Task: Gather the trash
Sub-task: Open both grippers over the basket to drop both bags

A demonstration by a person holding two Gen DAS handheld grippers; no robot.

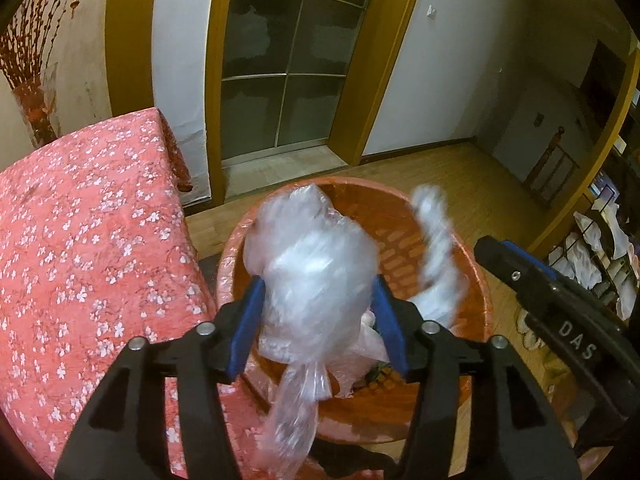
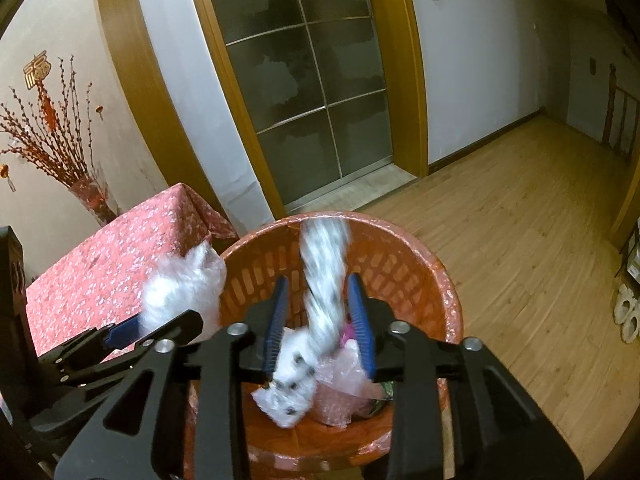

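Left wrist view: left gripper (image 1: 316,320) sits over the orange bin (image 1: 476,276), w/ a crumpled clear plastic bag (image 1: 312,268) between its blue pads. Bag is motion-blurred, tail hanging below the jaws; jaws look spread, pads beside the bag rather than biting in, so my read is it's let go and dropping. Can't be 100% sure of contact on either side bc of blur.

Right wrist view: right gripper (image 2: 320,320) also above the bin, jaws parted, a white spotted wrapper (image 2: 320,280) streaked between the pads and running down below them to the bin floor. Same call: released, falling.

Progress, as a judgement: both pieces are at the drop-off stage, near done for this pair. Bin already holds some stuff under the right gripper – pinkish plastic (image 2: 344,372) & other bits. Left to do: let both settle inside, pull back, check for more trash. Red floral tablecloth (image 1: 80,220), off to the left gripper's left, shows no trash in the part visible; floor ahead of the bin looks bare too.
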